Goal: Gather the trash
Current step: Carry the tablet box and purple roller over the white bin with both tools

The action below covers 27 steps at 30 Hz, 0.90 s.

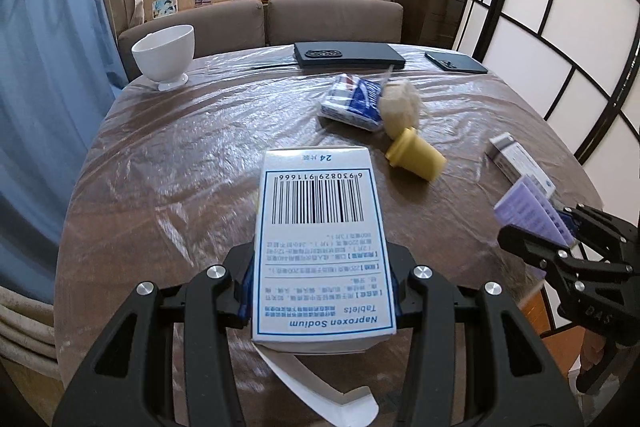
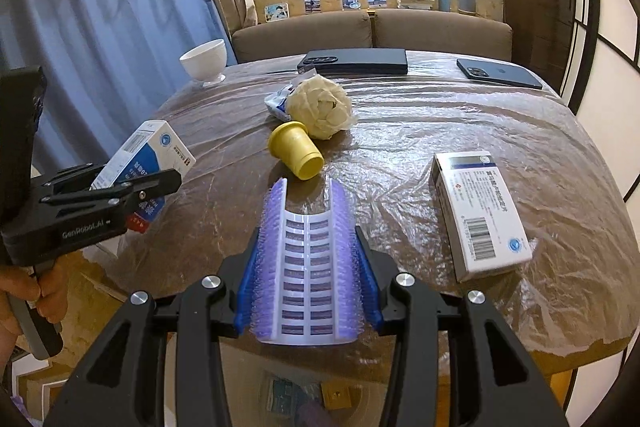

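left gripper (image 1: 320,291) clamps white cardboard Naproxen box (image 1: 320,243) | right gripper (image 2: 306,283) squeezes purple bristled plastic strip (image 2: 306,263) | bin seems below right gripper, drop straight down, flap's dangling

Tissue pack (image 2: 279,101) mostly hidden behind the crumpled wad (image 2: 320,105); items under the table edge (image 2: 304,397) too blurred to identify.
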Each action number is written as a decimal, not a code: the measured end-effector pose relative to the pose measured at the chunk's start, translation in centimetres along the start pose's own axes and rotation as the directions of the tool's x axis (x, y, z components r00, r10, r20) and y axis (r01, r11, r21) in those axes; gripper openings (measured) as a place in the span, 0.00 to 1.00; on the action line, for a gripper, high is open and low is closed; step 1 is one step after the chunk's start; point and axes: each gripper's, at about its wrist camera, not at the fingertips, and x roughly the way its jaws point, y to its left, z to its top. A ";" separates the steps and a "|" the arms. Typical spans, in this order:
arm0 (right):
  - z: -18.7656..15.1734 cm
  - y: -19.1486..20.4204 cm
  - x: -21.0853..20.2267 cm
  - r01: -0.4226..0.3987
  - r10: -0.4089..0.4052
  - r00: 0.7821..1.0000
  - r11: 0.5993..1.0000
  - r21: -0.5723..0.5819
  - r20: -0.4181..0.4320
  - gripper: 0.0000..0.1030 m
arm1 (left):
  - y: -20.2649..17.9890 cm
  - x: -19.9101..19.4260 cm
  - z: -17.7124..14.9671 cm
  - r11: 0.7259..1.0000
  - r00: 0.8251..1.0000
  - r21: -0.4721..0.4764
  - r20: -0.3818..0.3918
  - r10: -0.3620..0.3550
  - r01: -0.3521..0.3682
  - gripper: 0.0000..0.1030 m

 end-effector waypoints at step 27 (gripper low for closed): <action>-6.1 0.9 -4.9 -0.109 0.106 0.992 0.993 -0.041 -0.067 0.41 | -5.2 -5.2 -7.5 1.000 0.999 -0.002 -0.047 -0.019 0.019 0.47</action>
